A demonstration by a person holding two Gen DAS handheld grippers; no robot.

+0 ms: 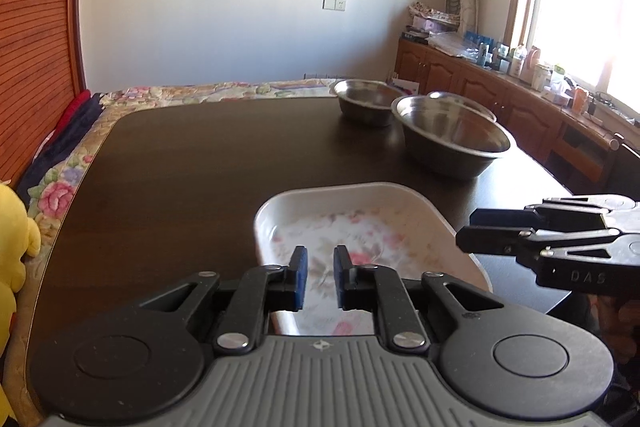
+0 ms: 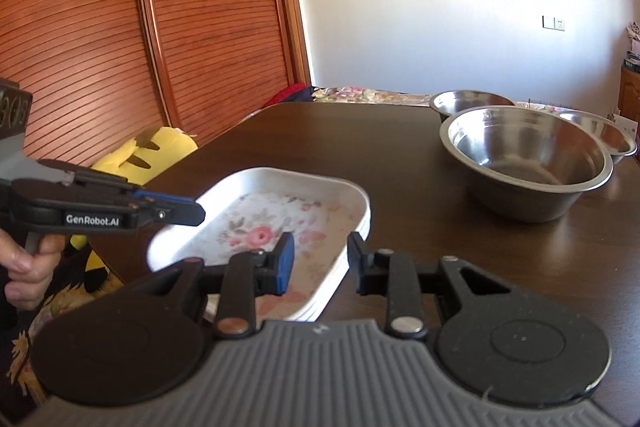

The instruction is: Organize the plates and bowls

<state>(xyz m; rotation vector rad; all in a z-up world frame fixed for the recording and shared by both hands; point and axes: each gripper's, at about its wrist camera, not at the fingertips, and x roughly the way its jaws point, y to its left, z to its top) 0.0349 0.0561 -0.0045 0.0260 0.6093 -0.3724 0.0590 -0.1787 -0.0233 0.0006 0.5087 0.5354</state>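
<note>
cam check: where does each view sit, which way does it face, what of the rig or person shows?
Left wrist: above the left gripper, over the floral tray, facing the bowls and window; right gripper enters at right.
Right wrist: above the right gripper, straddling the tray's right rim, facing the wooden doors; left gripper and hand at left.
Shared: tray, three steel bowls, table.

A white tray [image 1: 360, 199] with pink flowers painted inside is seen just past the left gripper's blue pads [image 1: 301, 277]. Beyond it, three shiny silver bowls [image 2: 528, 163] are set on the dark brown table [image 1: 180, 167]. A yellow soft toy [image 2: 160, 151] is seen to the left.
</note>
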